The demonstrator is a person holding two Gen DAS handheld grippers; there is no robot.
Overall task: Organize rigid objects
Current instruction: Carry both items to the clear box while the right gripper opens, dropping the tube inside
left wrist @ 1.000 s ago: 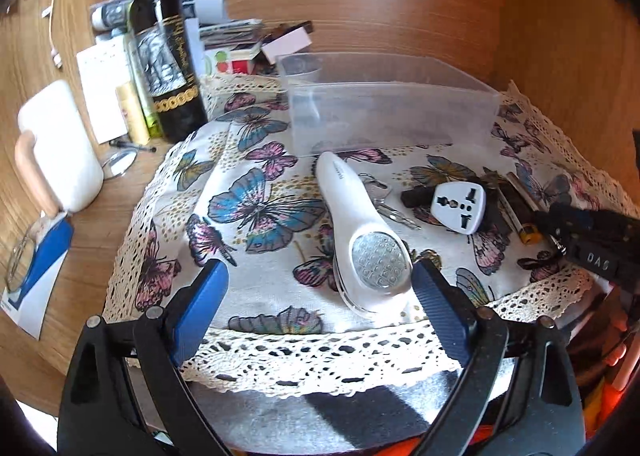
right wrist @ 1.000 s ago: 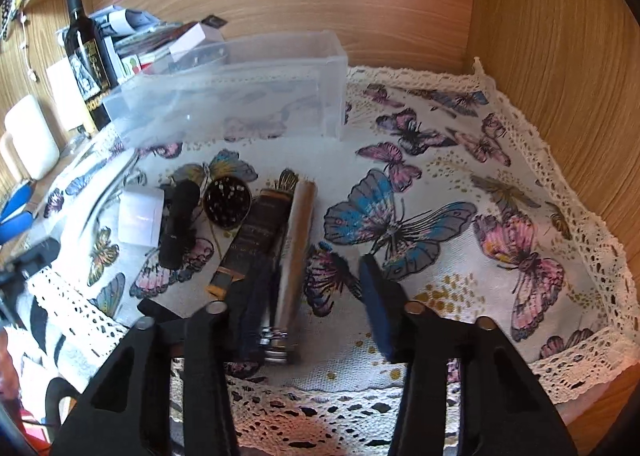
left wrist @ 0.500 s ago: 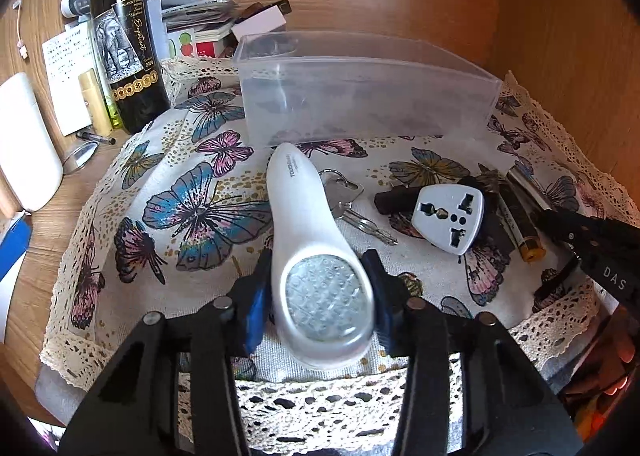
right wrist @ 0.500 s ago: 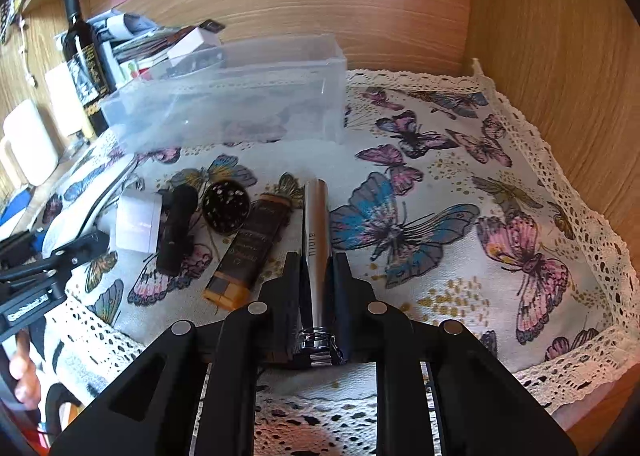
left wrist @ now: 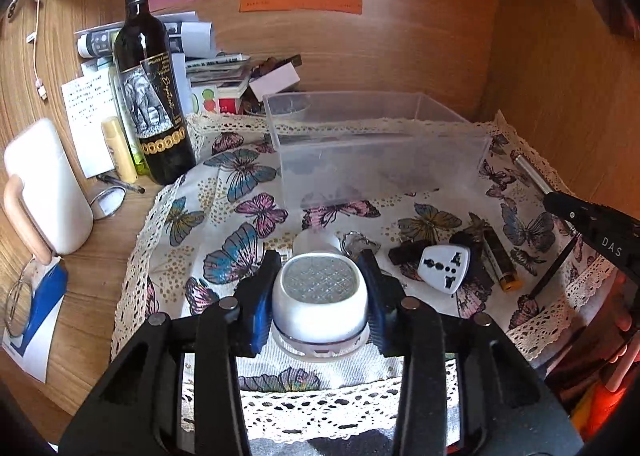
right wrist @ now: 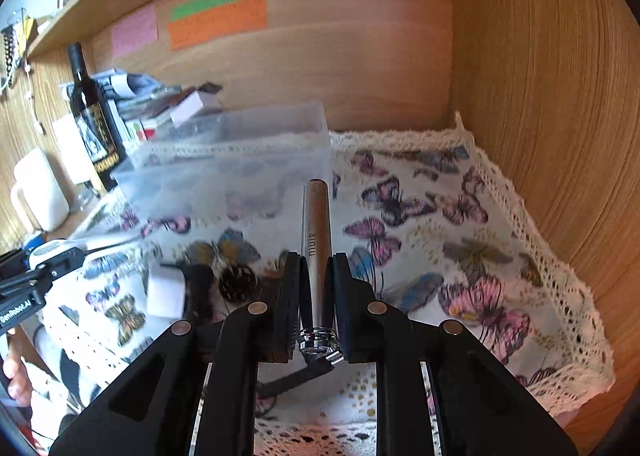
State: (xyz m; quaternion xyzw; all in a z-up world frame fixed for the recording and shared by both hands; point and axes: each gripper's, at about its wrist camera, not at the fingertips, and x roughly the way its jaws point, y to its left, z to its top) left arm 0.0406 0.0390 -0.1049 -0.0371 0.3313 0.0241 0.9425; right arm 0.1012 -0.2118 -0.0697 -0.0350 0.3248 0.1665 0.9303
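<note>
Risk: left gripper (left wrist: 318,288) clamps rounded white device (left wrist: 319,298), right gripper (right wrist: 316,296) clamps slim metal tube (right wrist: 317,240); either could slip before bin (left wrist: 376,152), upper centre.

The cloth (left wrist: 248,192) under everything is looking like matt woven fabric with rough lace edging. Standing on it, the box (left wrist: 380,152) is showing as clear, slightly frosted plastic. Left of the box, the wine bottle (left wrist: 148,96) is gleaming as glossy dark glass. In front of the box, the tube (right wrist: 317,252) is shining as brushed metal, and the white device (left wrist: 319,296) is looking like smooth glossy plastic.
</note>
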